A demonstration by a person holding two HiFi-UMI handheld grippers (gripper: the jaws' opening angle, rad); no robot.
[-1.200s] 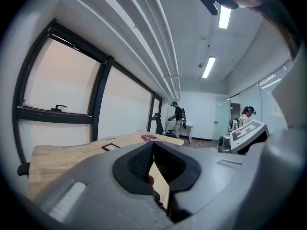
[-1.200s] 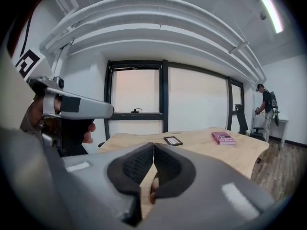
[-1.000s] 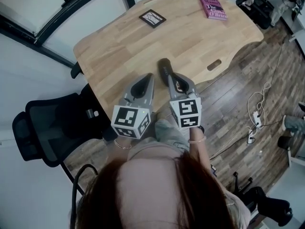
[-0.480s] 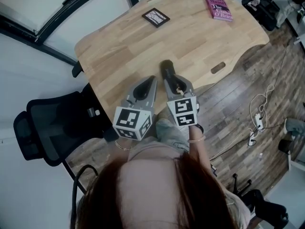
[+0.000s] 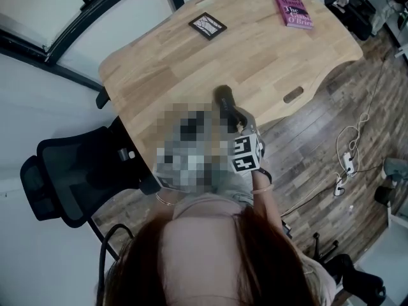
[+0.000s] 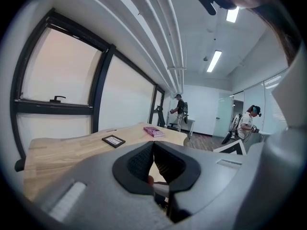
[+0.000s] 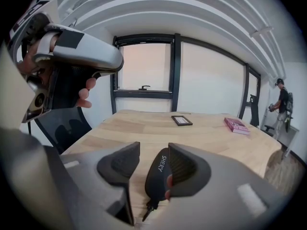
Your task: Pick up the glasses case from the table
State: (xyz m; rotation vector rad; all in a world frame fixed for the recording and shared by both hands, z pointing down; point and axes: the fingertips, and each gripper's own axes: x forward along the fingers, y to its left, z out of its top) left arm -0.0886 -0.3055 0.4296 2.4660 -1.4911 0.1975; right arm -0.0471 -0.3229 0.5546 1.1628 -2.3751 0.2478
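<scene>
Mostly the left gripper (image 6: 153, 145) is lost in the head view, blurred over. In the left gripper view its jaw tips are seen touching, with nothing pinched between them. In the right gripper view its body is cut off at the upper left corner, and only part of the left hand (image 7: 84, 92) wrapped round it is seen. It is held higher than the right gripper (image 7: 153, 147) and roughly level. The right gripper is tilted down toward the table (image 5: 166, 62), marker cube nearest the camera, wrist below it. Its jaws are opening. The glasses case (image 7: 157, 176) is stood on edge between them, leaning on the right-hand pad, with a clear gap to the other pad. The case's near end is hidden behind that jaw, a zip pull is seen dangling beneath it, and contact between case and tabletop cannot be confirmed. The case is located at the table's near edge, roughly mid-length. A pink book (image 5: 294, 10) is seen at the far right corner and a black framed picture (image 5: 207, 25) near the far edge, both well apart from the case.
</scene>
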